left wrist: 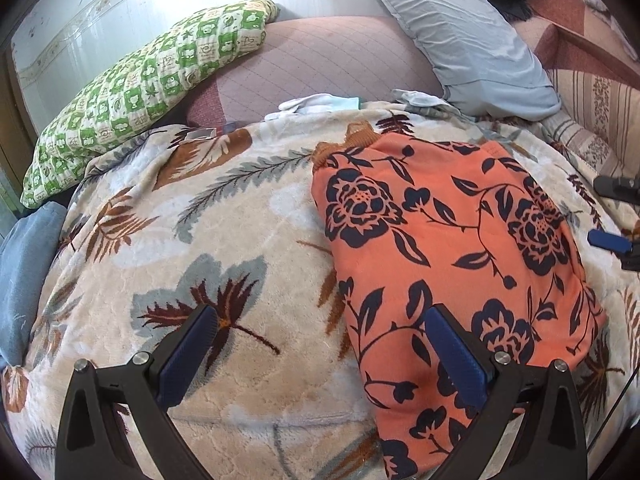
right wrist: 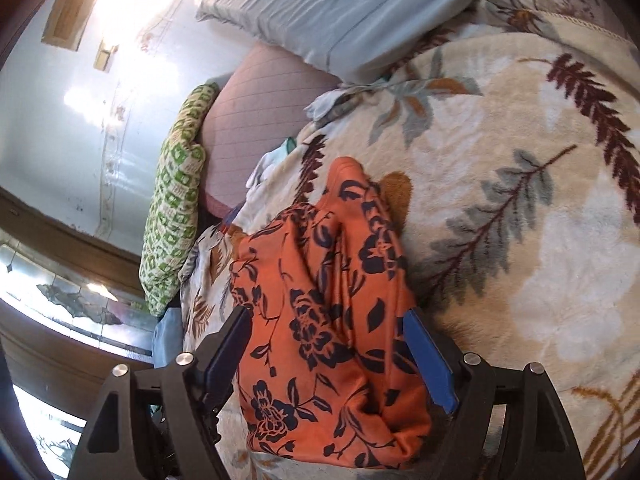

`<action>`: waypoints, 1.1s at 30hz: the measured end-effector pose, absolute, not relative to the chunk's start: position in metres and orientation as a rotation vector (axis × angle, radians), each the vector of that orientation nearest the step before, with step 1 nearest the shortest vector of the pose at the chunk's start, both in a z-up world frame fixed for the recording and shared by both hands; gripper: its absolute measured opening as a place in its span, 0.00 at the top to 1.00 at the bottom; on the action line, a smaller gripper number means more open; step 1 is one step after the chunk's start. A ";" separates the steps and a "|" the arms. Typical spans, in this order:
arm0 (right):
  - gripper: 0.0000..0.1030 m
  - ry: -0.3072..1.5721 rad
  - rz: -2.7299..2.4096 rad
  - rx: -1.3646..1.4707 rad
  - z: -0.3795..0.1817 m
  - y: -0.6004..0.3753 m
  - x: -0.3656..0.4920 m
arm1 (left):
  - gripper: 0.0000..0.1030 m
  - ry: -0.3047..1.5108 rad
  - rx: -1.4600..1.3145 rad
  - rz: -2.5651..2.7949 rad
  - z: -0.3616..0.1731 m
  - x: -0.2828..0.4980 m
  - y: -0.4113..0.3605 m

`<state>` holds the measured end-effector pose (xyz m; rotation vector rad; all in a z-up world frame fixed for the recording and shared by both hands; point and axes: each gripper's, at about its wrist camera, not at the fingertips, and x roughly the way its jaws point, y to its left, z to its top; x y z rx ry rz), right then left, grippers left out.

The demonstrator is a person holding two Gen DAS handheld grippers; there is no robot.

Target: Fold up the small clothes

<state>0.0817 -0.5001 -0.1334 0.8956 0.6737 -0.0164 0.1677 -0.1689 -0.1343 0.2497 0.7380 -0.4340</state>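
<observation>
An orange garment with dark blue flowers lies folded on a cream leaf-patterned blanket. My left gripper is open and empty above the garment's left edge, its right finger over the cloth. My right gripper shows at the right edge of the left wrist view, beside the garment's right side. In the right wrist view the garment lies between the wide open fingers of my right gripper, which grips nothing.
A green checked pillow, a pink quilted cushion and a light blue pillow lie along the far side. Small white and pale blue clothes lie at the blanket's far edge. A blue cloth is at the left.
</observation>
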 end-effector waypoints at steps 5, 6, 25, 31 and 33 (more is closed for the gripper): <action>0.21 0.674 -0.030 0.957 -0.142 -0.514 0.079 | 0.00 0.732 0.240 -0.428 -0.131 0.169 -0.167; 0.21 0.675 -0.031 0.965 -0.143 -0.515 0.078 | 0.00 0.733 0.239 -0.426 -0.131 0.170 -0.167; 0.21 0.738 -0.032 0.942 -0.149 -0.511 0.086 | 0.00 0.779 0.151 -0.467 -0.127 0.186 -0.156; 0.21 0.791 -0.061 0.898 -0.158 -0.513 0.096 | 0.00 0.873 0.039 -0.540 -0.137 0.212 -0.151; 0.21 0.806 -0.062 0.892 -0.163 -0.512 0.101 | 0.00 0.918 0.016 -0.577 -0.147 0.216 -0.157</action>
